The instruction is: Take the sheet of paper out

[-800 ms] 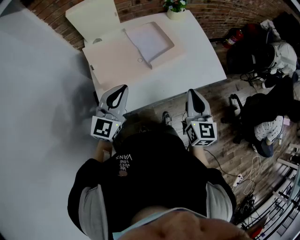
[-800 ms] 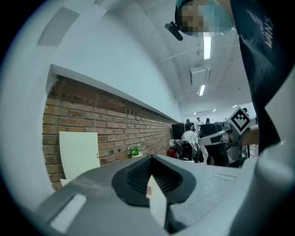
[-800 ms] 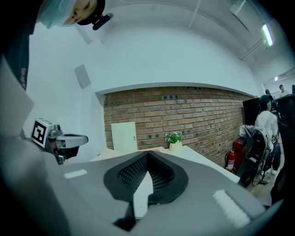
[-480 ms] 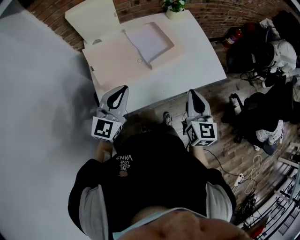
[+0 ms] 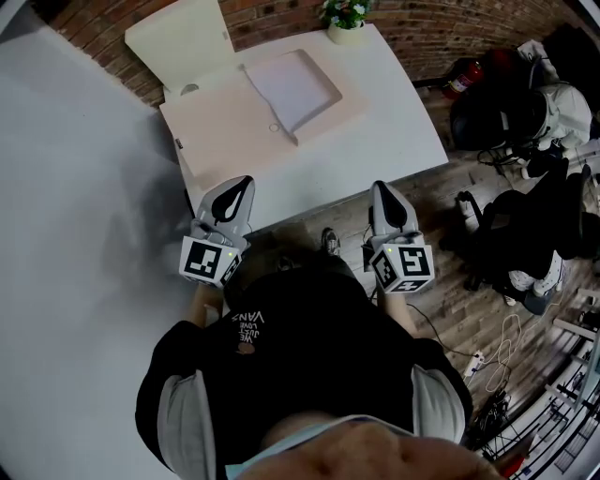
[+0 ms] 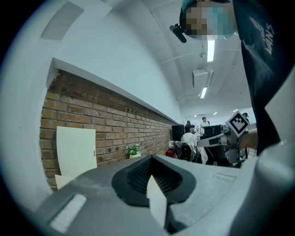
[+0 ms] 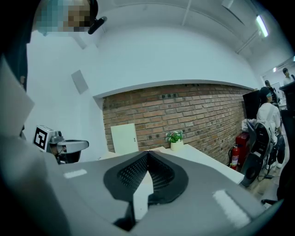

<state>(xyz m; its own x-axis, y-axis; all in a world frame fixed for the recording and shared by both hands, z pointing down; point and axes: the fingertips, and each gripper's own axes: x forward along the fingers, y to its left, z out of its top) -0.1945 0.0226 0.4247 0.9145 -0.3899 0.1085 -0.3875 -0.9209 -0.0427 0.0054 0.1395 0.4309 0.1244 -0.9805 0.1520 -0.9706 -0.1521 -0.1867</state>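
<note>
- Grippers first: the left gripper (image 5: 240, 186) and the right gripper (image 5: 383, 187) both hang at the near edge of the white table (image 5: 394, 131), each clenched on nothing
- The sheet of paper (image 5: 292, 84) lies flat in the far right part of the open folder (image 5: 220, 131), well apart from both grippers; a cream panel (image 5: 180, 42) stands against the brick wall behind it
- The task looks unstarted, with no reach made yet
- Arriving with jaws closed would only shove the sheet deeper or buckle it
- A thin, flat sheet offers little edge, so a pinch may catch the folder too and lift both
- Nothing pins the folder, so a one-handed pull could drag it across the table, perhaps towards the potted plant (image 5: 343, 14)
- Squeezing hard or pulling fast could crease or tear the paper
</note>
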